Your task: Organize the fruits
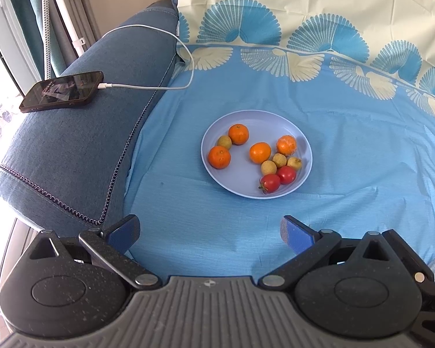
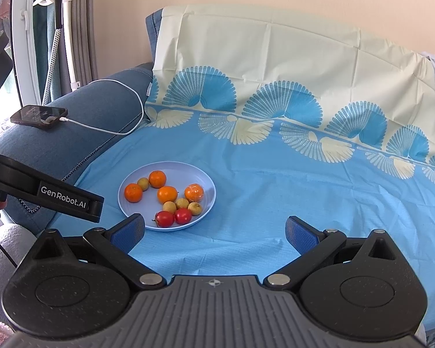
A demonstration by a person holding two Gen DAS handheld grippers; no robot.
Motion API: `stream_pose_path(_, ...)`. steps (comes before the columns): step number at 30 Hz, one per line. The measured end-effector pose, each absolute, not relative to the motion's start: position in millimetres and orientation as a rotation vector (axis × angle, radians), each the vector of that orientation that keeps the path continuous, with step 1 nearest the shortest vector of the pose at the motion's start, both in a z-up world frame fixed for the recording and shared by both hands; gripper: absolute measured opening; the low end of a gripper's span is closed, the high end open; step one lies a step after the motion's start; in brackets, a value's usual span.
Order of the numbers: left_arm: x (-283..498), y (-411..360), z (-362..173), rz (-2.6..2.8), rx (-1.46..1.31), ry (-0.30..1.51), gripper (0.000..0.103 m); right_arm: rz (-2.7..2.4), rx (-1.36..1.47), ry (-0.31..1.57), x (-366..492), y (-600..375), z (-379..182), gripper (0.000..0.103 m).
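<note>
Jaws of the left gripper (image 1: 210, 232) are standing wide apart and holding nothing, hovering at the bottom of the frame over the light blue patterned cloth (image 1: 348, 145). Jaws of the right gripper (image 2: 214, 233) are likewise spread wide and gripping nothing.

At the centre of the left wrist view, the round pale blue plastic plate (image 1: 240, 187) is resting on the cloth and carrying all the fruit: four orange tangerines (image 1: 260, 152), four small yellow-brown round fruits (image 1: 268, 167) and two red tomatoes (image 1: 270, 183), the tomatoes touching each other at the plate's lower right. In the right wrist view the plate is lying left of centre, just beyond the left blue pad.

At upper left, a black smartphone (image 1: 62, 91) with a white charging cable (image 1: 148, 87) is lying on the dark blue fabric sofa armrest (image 1: 72, 150).
</note>
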State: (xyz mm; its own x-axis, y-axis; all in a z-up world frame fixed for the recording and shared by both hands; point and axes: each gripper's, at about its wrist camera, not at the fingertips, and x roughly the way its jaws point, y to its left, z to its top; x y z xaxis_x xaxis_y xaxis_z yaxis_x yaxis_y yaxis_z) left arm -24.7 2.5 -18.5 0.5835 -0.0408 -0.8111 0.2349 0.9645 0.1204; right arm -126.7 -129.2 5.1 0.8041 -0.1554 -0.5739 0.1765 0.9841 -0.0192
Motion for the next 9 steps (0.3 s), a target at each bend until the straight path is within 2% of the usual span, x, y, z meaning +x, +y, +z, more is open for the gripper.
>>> stream_pose_path(9, -26.7, 2.3, -18.5, -0.149, 0.233, 0.917, 0.103, -0.178, 0.037, 0.613, -126.5, -129.3, 4.5, 0.102)
